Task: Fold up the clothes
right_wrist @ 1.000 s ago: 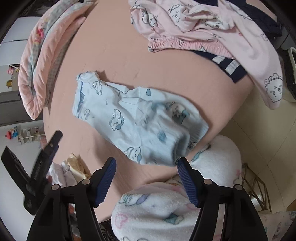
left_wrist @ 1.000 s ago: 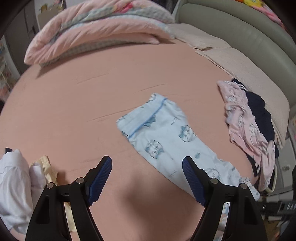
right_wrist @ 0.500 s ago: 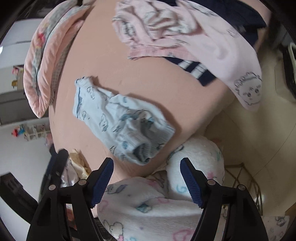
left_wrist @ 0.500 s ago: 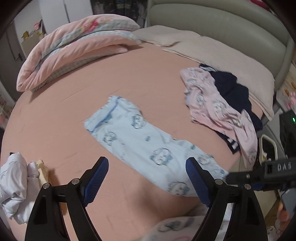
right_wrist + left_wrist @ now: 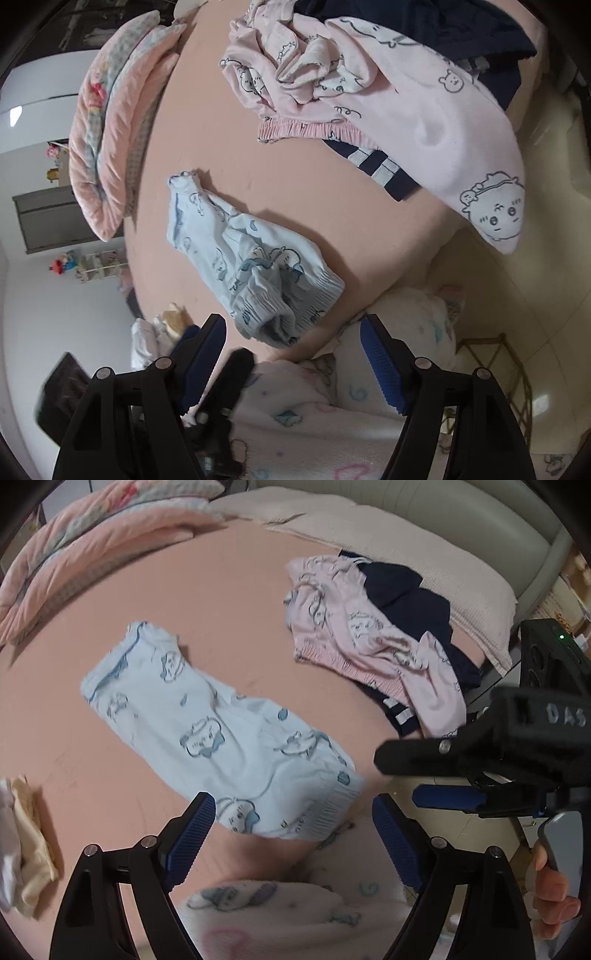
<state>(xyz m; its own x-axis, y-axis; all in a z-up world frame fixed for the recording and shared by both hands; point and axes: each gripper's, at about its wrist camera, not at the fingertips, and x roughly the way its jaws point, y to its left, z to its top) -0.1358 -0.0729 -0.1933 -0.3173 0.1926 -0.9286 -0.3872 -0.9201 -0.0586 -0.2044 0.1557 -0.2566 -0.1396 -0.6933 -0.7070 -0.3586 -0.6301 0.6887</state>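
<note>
Light blue printed trousers lie stretched across the peach bed sheet, their ribbed cuffs at the near bed edge. In the right wrist view the near end of the trousers is bunched and folded over. My left gripper hovers open just above those cuffs, with nothing between its pads. My right gripper is also open and empty, above the bed edge beside the cuffs. It shows sideways in the left wrist view as the right gripper.
A pink printed garment lies heaped over a navy one at the right bed edge. A folded quilt and beige pillows line the far side. White and yellow clothes sit at the left. A person's fleece-clad legs press against the bed.
My left gripper has swung right along the bed edge to the trousers' cuff end, bringing the right gripper into its view. The right gripper drew nearer the cuffs. Both jaws stand a little wider.
</note>
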